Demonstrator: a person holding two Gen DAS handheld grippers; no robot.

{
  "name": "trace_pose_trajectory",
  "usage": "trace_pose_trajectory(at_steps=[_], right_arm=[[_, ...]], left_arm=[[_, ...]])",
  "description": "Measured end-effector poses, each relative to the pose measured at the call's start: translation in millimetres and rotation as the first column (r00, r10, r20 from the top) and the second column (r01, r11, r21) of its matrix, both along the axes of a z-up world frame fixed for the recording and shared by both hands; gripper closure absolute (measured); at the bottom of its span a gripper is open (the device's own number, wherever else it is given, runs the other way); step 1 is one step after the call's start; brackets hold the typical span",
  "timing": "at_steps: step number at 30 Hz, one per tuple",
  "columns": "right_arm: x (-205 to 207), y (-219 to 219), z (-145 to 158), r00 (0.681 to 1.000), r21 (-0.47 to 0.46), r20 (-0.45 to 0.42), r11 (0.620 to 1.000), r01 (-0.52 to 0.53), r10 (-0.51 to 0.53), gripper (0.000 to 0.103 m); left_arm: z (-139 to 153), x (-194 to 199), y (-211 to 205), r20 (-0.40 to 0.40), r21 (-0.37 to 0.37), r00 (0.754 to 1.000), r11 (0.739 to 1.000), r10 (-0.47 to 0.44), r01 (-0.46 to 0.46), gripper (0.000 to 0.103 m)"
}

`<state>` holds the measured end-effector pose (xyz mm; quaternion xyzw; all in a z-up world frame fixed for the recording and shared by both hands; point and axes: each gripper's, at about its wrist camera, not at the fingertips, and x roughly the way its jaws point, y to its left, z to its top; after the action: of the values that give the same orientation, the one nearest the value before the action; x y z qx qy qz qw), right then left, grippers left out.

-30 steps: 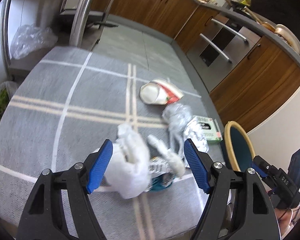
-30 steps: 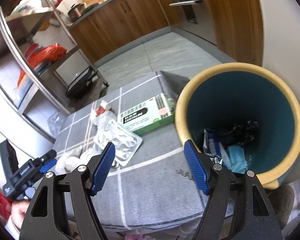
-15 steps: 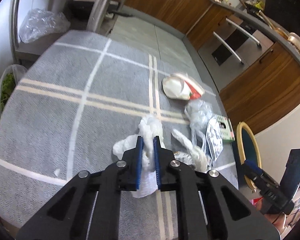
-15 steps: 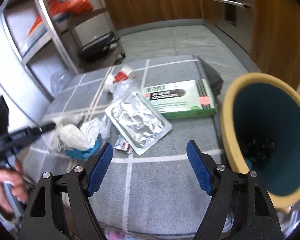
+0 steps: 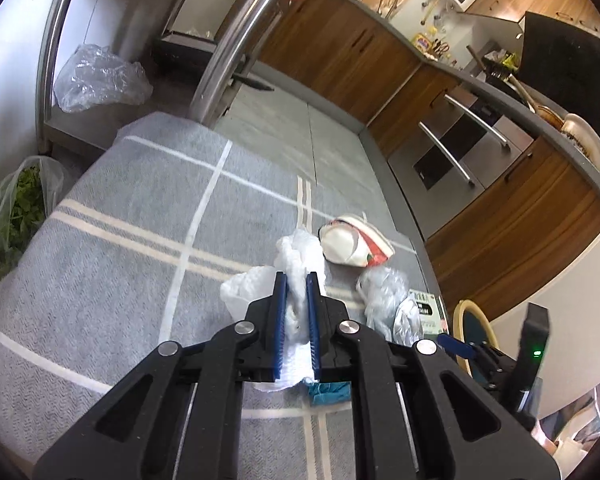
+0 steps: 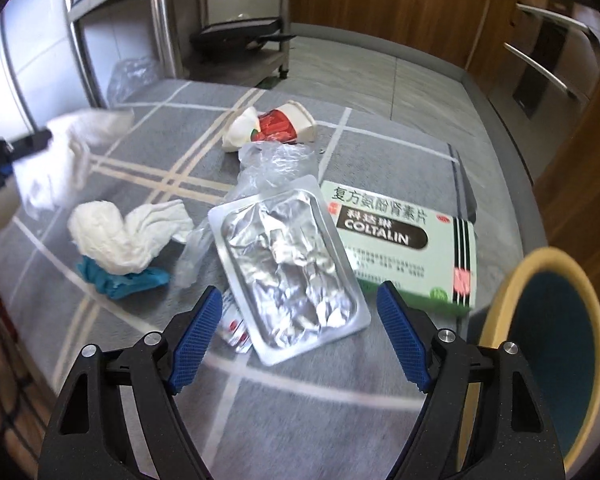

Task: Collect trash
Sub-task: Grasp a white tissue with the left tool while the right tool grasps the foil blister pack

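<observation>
My left gripper [image 5: 297, 280] is shut on a crumpled white tissue [image 5: 300, 256] and holds it above the grey checked tablecloth [image 5: 140, 248]; the tissue also shows lifted at the left of the right wrist view [image 6: 60, 160]. My right gripper [image 6: 300, 308] is open and empty, just above a silver blister tray [image 6: 288, 268]. Around it lie a green Coltalin box [image 6: 404, 240], clear plastic wrap [image 6: 276, 164], a second white tissue [image 6: 116, 236] on a blue rag [image 6: 124, 284], and a red and white paper cup [image 6: 276, 128]. The blue bin with a yellow rim [image 6: 516, 288] stands at the right.
A small red and white wrapper [image 6: 234, 330] lies by my right gripper's left finger. A metal rack leg [image 5: 236, 44] and a clear bag [image 5: 100, 80] stand beyond the table's far end. A bag of greens [image 5: 16, 216] sits at the left. Wooden cabinets [image 5: 500, 220] line the right.
My left gripper has lifted the white tissue off the table, leaving the second tissue and the blue rag behind. My right gripper has swung left from the bin to over the blister tray.
</observation>
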<state>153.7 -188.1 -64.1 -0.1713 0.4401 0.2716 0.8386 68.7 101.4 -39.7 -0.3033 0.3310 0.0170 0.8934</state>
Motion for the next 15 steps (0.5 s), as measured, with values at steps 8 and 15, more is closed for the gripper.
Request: trace_pose_trajectory(at_steps=[8, 15], right_arm=[[10, 24, -10, 0.997, -0.063, 0.019, 0.995, -0.073, 0.074, 0.022], [5, 26, -7, 0.995, -0.026, 0.018, 0.995, -0.099, 0.099, 0.031]], left_arm=[[3, 2, -3, 0.013, -0.004, 1.000, 1.000, -0.022, 0.022, 0.094], [4, 5, -10, 0.011, 0.006, 0.999, 0.999, -0.037, 0.037, 0.094]])
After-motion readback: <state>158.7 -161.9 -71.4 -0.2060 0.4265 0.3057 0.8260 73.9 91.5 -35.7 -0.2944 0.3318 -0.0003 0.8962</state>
